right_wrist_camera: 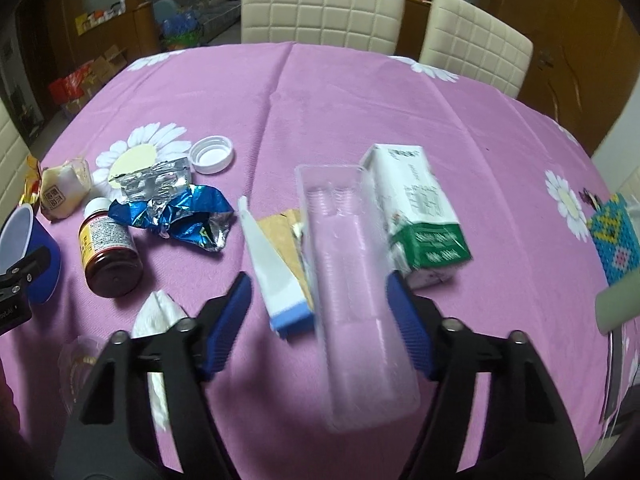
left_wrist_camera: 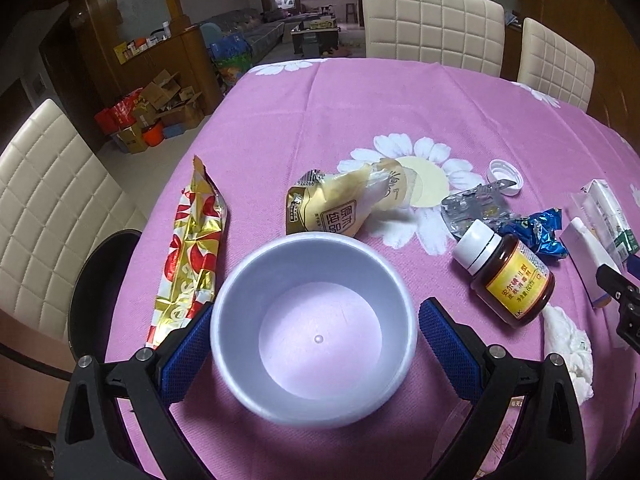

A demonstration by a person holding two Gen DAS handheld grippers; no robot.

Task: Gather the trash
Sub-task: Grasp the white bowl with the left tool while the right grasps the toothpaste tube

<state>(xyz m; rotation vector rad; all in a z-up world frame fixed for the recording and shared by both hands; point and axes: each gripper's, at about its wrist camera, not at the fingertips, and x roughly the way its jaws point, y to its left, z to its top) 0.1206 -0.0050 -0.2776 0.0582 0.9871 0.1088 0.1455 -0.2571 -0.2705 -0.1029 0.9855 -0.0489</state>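
Pink daisy tablecloth [right_wrist_camera: 360,100] carries wrappers [right_wrist_camera: 188,216], bottle [right_wrist_camera: 110,252], perhaps a carton [right_wrist_camera: 420,216].

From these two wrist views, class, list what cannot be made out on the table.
- Clear plastic tray: motion-blurred in the right wrist view; contact with the right gripper unclear.
- Beaded item: cut off at the right edge.
- Brown bottle label: too small to read.

Clear plastic tray [right_wrist_camera: 352,264], seemingly ribbed; matt tablecloth [right_wrist_camera: 320,100].

Pink tabletop [right_wrist_camera: 360,92] cloth printed with white daisies; red-and-gold foil wrapper [left_wrist_camera: 192,256]; crumpled blue wrapper [right_wrist_camera: 188,216]; brown bottle [right_wrist_camera: 108,248] with yellow label; white-and-green carton [right_wrist_camera: 420,208]
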